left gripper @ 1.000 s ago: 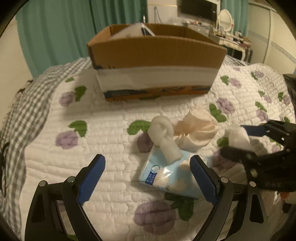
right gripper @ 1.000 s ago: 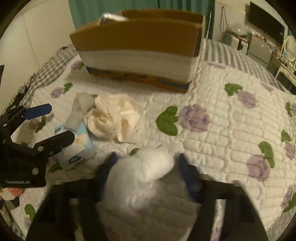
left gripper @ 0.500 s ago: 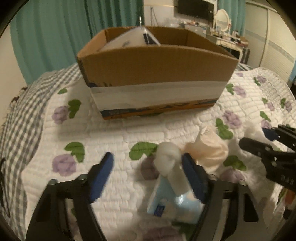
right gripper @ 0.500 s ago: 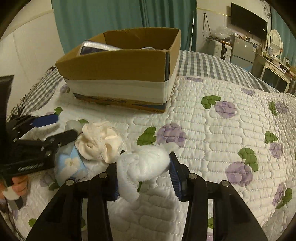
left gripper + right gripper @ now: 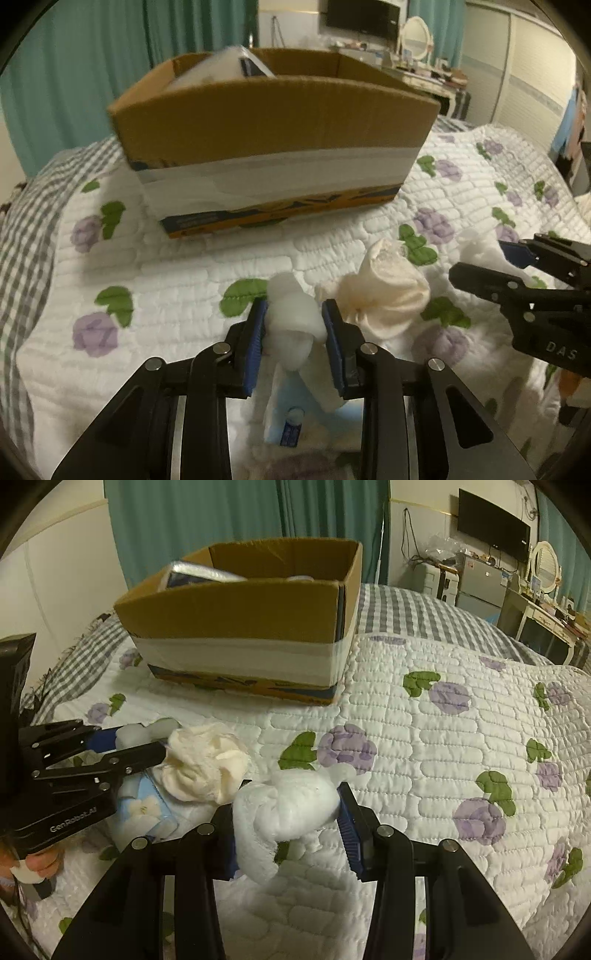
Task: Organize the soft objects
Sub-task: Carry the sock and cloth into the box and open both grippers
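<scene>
My left gripper (image 5: 293, 325) is shut on a white rolled cloth (image 5: 291, 321) that rests above a light blue tissue pack (image 5: 291, 417) on the quilt. A cream scrunched cloth (image 5: 384, 295) lies just right of it. My right gripper (image 5: 291, 812) is shut on a fluffy white cloth (image 5: 288, 808) and holds it above the quilt. A cardboard box (image 5: 273, 122) stands behind, open at the top, with a shiny pack (image 5: 195, 576) leaning inside. The left gripper also shows in the right wrist view (image 5: 122, 742), and the right gripper in the left wrist view (image 5: 491, 258).
The bed's white quilt with purple flowers (image 5: 443, 757) spreads around. A grey checked blanket (image 5: 26, 229) lies at the left edge. Teal curtains (image 5: 221, 517) hang behind the box. A dresser with mirror (image 5: 543, 572) stands far right.
My left gripper moved forward and shut on the white rolled cloth. My right gripper rose a little with the fluffy cloth still in it.
</scene>
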Action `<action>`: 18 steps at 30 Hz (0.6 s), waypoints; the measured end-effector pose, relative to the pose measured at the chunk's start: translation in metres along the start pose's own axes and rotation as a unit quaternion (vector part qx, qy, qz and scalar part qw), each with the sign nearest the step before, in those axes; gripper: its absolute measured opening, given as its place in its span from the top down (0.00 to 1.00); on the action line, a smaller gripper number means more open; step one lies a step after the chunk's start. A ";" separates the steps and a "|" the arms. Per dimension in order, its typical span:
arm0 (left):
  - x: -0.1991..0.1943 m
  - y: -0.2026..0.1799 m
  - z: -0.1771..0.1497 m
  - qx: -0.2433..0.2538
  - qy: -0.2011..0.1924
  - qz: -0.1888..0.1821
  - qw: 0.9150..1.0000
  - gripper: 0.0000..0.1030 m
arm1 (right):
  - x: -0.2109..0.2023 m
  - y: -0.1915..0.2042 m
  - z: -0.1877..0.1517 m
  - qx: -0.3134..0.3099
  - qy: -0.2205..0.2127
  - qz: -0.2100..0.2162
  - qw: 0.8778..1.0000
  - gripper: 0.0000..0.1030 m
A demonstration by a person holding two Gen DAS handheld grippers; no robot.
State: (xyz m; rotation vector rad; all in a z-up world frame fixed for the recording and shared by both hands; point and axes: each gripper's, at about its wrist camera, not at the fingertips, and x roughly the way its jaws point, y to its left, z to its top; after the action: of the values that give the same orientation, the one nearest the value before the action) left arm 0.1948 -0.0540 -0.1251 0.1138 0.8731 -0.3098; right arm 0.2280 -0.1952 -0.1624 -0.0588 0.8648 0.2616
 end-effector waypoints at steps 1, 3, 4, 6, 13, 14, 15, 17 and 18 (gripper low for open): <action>-0.006 0.002 -0.001 -0.003 -0.002 0.000 1.000 0.72 | -0.005 0.003 0.000 -0.002 -0.005 -0.003 1.000 0.58; -0.018 0.005 0.001 -0.008 -0.005 -0.006 1.000 0.72 | -0.016 0.009 0.003 -0.009 -0.015 -0.005 1.000 0.58; -0.025 0.006 0.002 -0.009 -0.008 -0.006 1.000 0.72 | -0.020 0.011 0.004 -0.012 -0.019 -0.008 1.000 0.58; -0.043 0.006 0.004 -0.004 -0.018 0.000 1.000 0.72 | -0.035 0.016 0.010 -0.015 -0.034 -0.012 0.999 0.58; -0.097 0.005 0.022 0.021 -0.065 0.017 0.998 0.72 | -0.085 0.038 0.043 -0.030 -0.087 -0.020 0.996 0.58; -0.105 0.005 0.026 0.023 -0.072 0.015 0.997 0.72 | -0.092 0.040 0.050 -0.029 -0.094 -0.020 0.995 0.58; -0.112 0.005 0.031 0.028 -0.080 0.018 0.996 0.72 | -0.098 0.042 0.057 -0.028 -0.102 -0.018 0.994 0.58; -0.126 0.006 0.041 0.038 -0.099 0.024 0.994 0.72 | -0.106 0.046 0.069 -0.030 -0.113 -0.019 0.993 0.58; -0.129 0.007 0.046 0.041 -0.105 0.023 0.993 0.72 | -0.109 0.049 0.077 -0.034 -0.118 -0.019 0.992 0.58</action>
State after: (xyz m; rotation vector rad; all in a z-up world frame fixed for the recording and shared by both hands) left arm 0.1532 -0.0291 0.0037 0.1737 0.6484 -0.3077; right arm 0.2056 -0.1582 -0.0271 -0.1062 0.6189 0.2562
